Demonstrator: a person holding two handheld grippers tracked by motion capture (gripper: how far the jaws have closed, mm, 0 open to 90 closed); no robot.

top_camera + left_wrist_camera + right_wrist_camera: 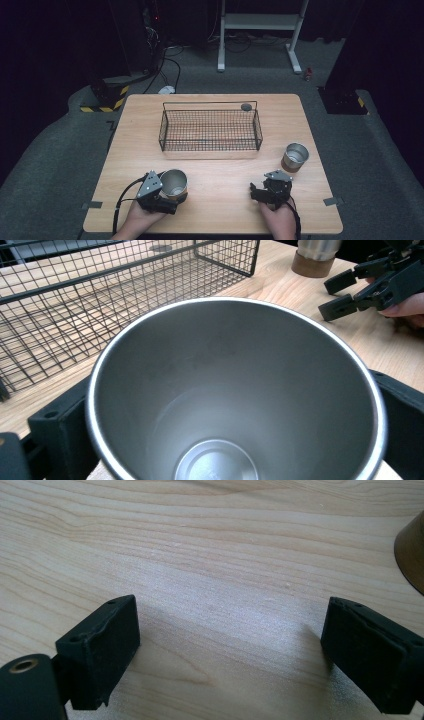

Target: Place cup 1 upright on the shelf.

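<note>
My left gripper [172,196] pinches a steel cup [173,183] at the table's [220,220] near-left edge, one jaw on each side. My right gripper [256,193] hovers spread wide. A second steel cup [294,157] stands right of the wire basket [210,131].

— We see the table [215,190] brightly lit from above against a near-black room, the high view slightly soft.

— We note a pale sheen on the wood between soft shadows, and the cup [235,390] looming close, its rim glinting.
</note>
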